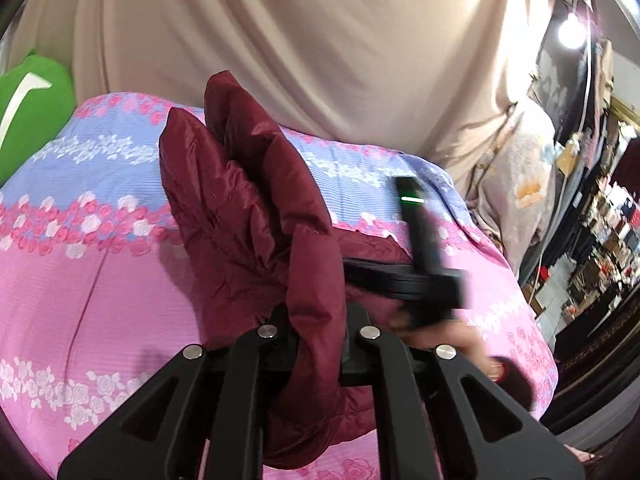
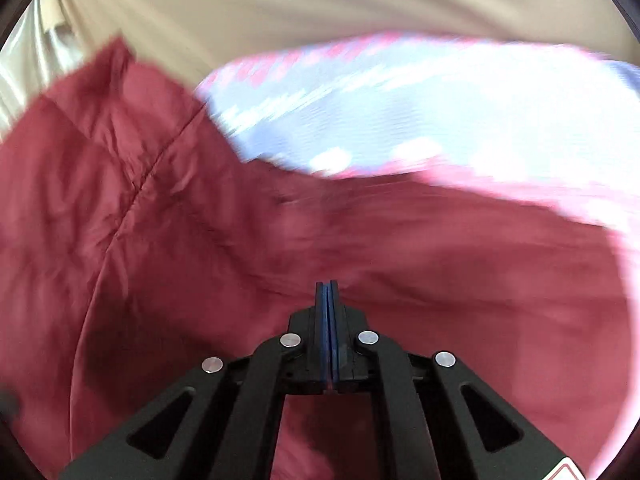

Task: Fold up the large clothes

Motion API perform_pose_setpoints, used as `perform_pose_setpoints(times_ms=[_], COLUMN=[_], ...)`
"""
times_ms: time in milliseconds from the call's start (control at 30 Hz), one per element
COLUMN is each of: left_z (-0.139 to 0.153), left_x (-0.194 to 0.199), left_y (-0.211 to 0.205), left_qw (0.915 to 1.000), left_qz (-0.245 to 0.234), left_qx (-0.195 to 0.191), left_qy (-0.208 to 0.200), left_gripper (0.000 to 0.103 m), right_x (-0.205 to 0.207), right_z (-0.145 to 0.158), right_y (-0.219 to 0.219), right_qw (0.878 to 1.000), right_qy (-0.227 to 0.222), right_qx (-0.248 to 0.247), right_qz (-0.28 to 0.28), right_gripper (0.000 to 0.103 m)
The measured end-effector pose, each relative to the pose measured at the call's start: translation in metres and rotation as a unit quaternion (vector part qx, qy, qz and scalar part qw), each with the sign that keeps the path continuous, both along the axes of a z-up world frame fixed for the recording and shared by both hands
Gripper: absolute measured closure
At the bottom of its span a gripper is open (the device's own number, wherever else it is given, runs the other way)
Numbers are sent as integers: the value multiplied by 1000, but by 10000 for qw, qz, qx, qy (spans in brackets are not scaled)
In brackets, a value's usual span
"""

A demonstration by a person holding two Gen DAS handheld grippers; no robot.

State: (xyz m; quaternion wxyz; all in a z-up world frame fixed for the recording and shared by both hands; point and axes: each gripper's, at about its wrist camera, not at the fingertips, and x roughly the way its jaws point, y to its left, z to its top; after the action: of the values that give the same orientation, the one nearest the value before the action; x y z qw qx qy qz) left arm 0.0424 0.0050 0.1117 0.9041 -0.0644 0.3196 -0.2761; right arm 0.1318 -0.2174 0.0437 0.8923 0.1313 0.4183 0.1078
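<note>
Left gripper [image 1: 318,344] pinches maroon jacket [image 1: 248,208]; right likely empty.

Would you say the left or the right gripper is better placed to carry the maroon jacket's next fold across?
Probably left: the left gripper already clamps a raised fold of the maroon jacket, while the right gripper looks shut on nothing above it.

The puffy quilted jacket [image 1: 256,216] was dark maroon. The floral cotton bedsheet [image 1: 88,248] had pink and lilac-blue bands with white and pink roses. The cloth backdrop [image 1: 280,40] was beige, the soft pillow [image 1: 28,120] green.
</note>
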Motion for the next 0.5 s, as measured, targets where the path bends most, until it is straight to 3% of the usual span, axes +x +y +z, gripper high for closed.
perform_pose_setpoints(times_ms=[133, 233, 300, 500], left_z=[-1, -4, -6, -10], left_x=[-1, -1, -2, -7], left_y=[-27, -51, -64, -104], left_qw=[9996, 9986, 9979, 9959], left_qz=[-292, -528, -631, -855], left_qx=[47, 81, 114, 301], left_qy=[-12, 10, 35, 50], left_gripper=[95, 95, 95, 95], right_x=[-53, -60, -53, -17], right_z=[0, -29, -42, -57], right_y=[-88, -133, -132, -75], right_qw=[9915, 9900, 9929, 9979], right_qy=[-138, 241, 312, 441], right_qx=[-542, -45, 177, 14], right_qz=[-1177, -1390, -1136, -473], right_gripper=[96, 96, 96, 96])
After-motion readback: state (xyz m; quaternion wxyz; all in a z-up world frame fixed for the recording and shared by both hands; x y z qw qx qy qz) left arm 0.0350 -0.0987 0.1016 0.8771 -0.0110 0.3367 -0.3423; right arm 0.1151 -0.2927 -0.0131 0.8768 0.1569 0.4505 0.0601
